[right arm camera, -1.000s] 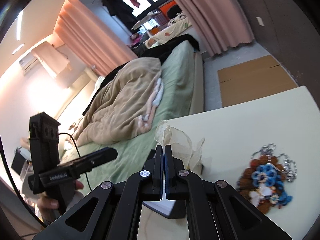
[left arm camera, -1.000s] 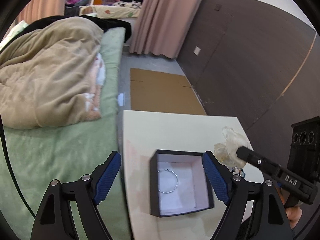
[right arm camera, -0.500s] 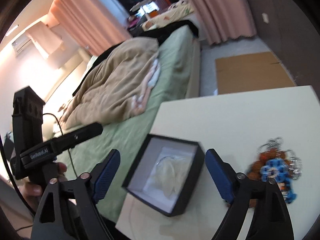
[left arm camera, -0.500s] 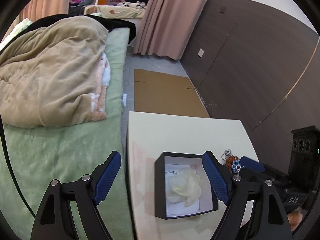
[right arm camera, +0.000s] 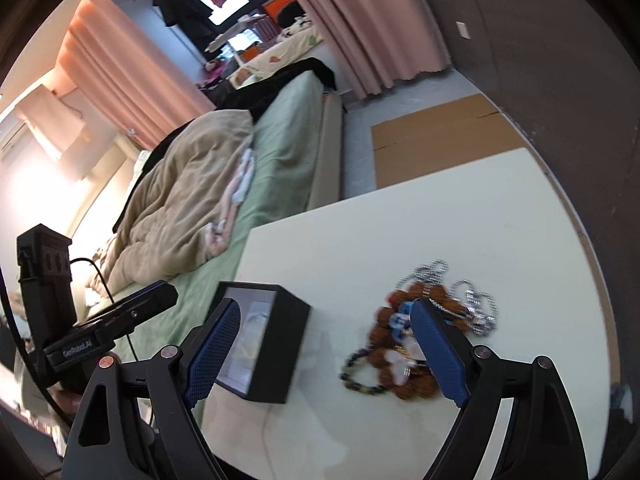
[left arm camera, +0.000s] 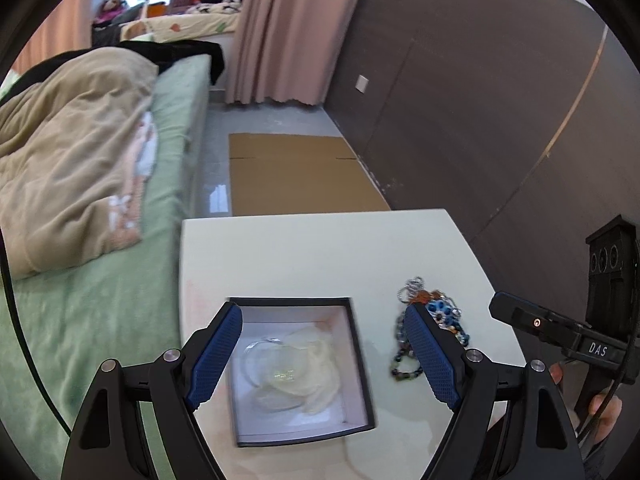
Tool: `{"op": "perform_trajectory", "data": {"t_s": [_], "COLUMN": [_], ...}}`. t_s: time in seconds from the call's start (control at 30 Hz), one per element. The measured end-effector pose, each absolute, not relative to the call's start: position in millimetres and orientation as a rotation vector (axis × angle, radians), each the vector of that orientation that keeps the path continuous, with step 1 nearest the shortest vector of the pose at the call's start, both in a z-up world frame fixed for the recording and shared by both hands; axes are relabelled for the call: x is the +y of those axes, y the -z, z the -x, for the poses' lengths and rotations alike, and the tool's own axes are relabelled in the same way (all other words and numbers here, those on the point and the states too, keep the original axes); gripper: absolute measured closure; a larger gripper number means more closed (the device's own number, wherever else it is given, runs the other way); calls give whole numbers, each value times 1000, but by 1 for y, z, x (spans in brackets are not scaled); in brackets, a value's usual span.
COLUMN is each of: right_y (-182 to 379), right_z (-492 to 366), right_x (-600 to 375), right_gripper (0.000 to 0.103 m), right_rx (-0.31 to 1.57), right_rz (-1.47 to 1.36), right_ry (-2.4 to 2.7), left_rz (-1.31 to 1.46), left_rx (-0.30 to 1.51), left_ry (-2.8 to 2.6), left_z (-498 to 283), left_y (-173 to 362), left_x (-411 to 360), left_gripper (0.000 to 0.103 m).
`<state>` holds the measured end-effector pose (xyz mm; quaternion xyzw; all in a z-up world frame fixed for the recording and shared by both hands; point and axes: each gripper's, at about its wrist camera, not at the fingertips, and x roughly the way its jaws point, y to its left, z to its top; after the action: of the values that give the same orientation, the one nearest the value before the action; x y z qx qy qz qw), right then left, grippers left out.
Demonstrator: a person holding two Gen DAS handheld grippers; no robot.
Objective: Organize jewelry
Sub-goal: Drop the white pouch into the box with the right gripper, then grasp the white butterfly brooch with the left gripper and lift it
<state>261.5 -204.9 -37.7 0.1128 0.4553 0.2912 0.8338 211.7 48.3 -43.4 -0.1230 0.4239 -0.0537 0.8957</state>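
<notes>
Far tabletop: the table (left arm camera: 320,252) lies bare beyond the box; my grippers could pass.
Near left: black box (right arm camera: 276,344) stands upright.
Near right: jewelry pile (right arm camera: 420,332) beside the box, narrow gap between.

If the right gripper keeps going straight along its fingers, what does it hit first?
Probably bare table: the open right gripper points into the gap between the black box and the jewelry pile. Depth is unclear, so its right finger may brush the pile.

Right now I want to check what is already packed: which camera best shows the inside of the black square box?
The left wrist view: it looks down into the black square box, showing its white lining, pale sheer pouch and thin ring. The right wrist view shows mostly its dark outer side.
</notes>
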Motion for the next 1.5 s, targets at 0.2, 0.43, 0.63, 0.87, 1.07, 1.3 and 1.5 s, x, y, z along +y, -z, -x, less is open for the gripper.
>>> {"op": "perform_trajectory", "data": {"t_s": [0.2, 0.43, 0.63, 0.87, 1.07, 1.3, 1.5], "right_y": [43, 52, 59, 67, 69, 71, 71], "right_z": [-269, -274, -274, -274, -273, -275, -275], "right_x": [-238, -265, -281, -300, -313, -326, -327], "right_gripper": [15, 15, 16, 16, 16, 16, 16], "right_rx": [993, 1028, 1067, 1109, 1122, 1131, 1132], "right_rz": [-288, -326, -336, -354, -374, -388, -388], "right_ry": [-535, -473, -438, -383, -366, -358, -358], "left_rz": [214, 158, 104, 64, 28, 11, 2], "left_rx": [894, 916, 961, 1010, 1042, 1079, 1099], "left_ry": [160, 223, 259, 285, 297, 301, 297], "left_z": [-223, -231, -235, -240, -244, -250, -254], "left_y": [47, 54, 67, 83, 97, 111, 120], "left_x": [17, -20, -48, -72, -90, -100, -104], "left_gripper": [19, 21, 34, 47, 56, 66, 67]}}
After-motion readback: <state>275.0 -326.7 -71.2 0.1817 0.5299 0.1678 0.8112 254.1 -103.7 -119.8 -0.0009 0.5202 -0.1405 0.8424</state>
